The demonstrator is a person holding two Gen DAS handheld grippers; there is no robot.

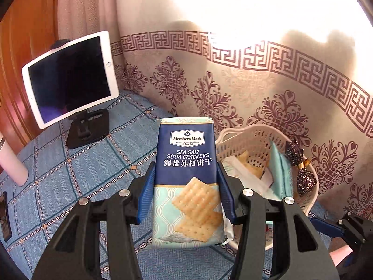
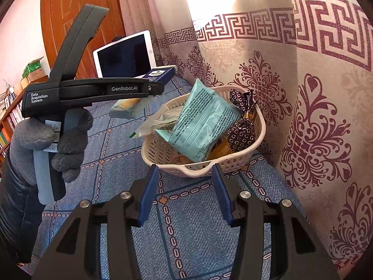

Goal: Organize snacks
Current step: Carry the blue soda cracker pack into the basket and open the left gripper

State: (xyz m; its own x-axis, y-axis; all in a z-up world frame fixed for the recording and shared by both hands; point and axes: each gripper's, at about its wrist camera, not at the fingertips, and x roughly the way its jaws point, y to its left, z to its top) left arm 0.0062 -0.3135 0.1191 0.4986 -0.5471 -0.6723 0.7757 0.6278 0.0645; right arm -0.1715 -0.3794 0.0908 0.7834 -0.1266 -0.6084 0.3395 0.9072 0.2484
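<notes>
My left gripper (image 1: 186,170) is shut on a blue pack of sea salt soda crackers (image 1: 187,175) and holds it above the blue cloth, left of a cream plastic basket (image 1: 254,137). In the right wrist view the left gripper (image 2: 153,86) holds the cracker pack (image 2: 160,73) in the air, left of and above the basket (image 2: 198,170). The basket holds a mint-green snack bag (image 2: 202,121), a dark patterned wrapped candy (image 2: 241,133) and other packets. My right gripper (image 2: 185,170) is open and empty, just before the basket's near rim.
A white tablet (image 1: 70,77) stands on a black stand at the back left. A patterned curtain (image 2: 314,116) hangs close behind and right of the basket. A pale pink cylinder (image 1: 11,161) stands at the far left. A dark phone-like thing (image 1: 4,217) lies at the left edge.
</notes>
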